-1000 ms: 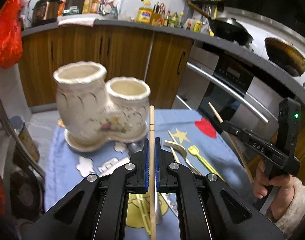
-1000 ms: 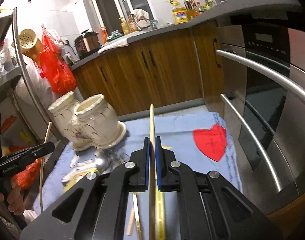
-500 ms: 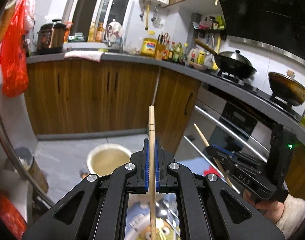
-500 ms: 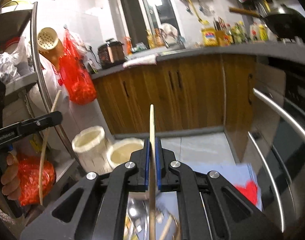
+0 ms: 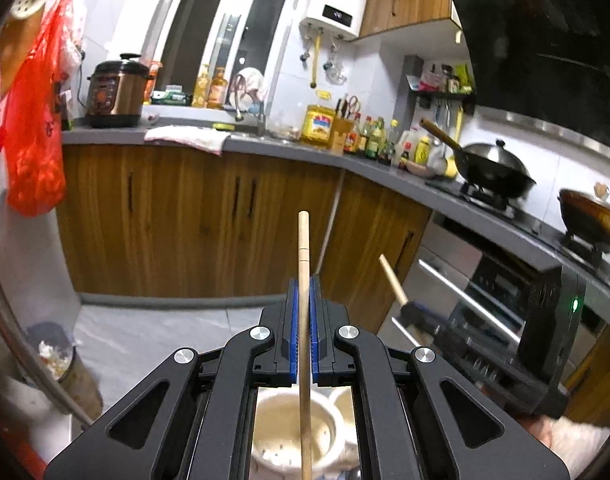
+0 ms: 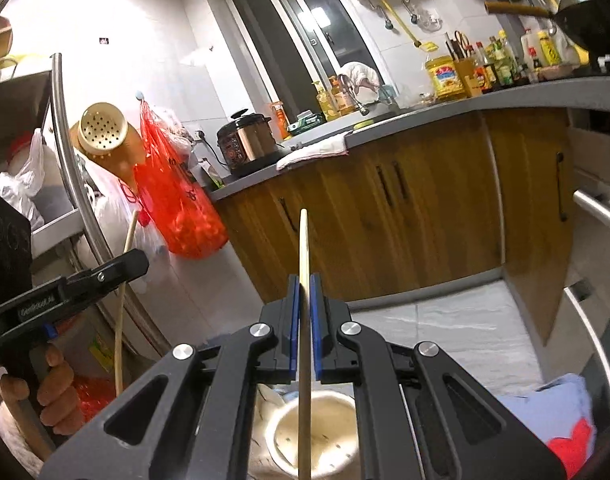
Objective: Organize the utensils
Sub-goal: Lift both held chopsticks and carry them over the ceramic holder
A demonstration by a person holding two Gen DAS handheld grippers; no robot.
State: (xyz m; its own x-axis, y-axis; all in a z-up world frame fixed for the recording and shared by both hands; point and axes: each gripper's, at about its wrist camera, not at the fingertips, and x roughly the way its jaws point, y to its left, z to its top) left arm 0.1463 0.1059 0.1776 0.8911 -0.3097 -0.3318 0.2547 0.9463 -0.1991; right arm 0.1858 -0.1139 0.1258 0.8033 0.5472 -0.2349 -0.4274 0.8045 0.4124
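My left gripper (image 5: 304,292) is shut on a wooden chopstick (image 5: 304,248) held upright, its lower end over the open mouth of the cream ceramic holder (image 5: 281,436) right below. My right gripper (image 6: 304,292) is shut on a second wooden chopstick (image 6: 303,248), its lower end over another mouth of the same holder (image 6: 325,432). Each gripper shows in the other view: the right one (image 5: 409,312) at the right, the left one (image 6: 137,260) at the left, each with its chopstick.
Wooden kitchen cabinets (image 5: 185,220) and a grey counter (image 5: 265,146) stand behind. An oven with steel handles (image 5: 465,296) is at the right. A blue cloth with a red heart (image 6: 573,436) lies under the holder. A red bag (image 5: 33,140) hangs at the left.
Both grippers have risen and tilted upward with their chopsticks. The holder has gone from ahead of them to directly beneath the fingers, and the table's utensils have dropped out of view.
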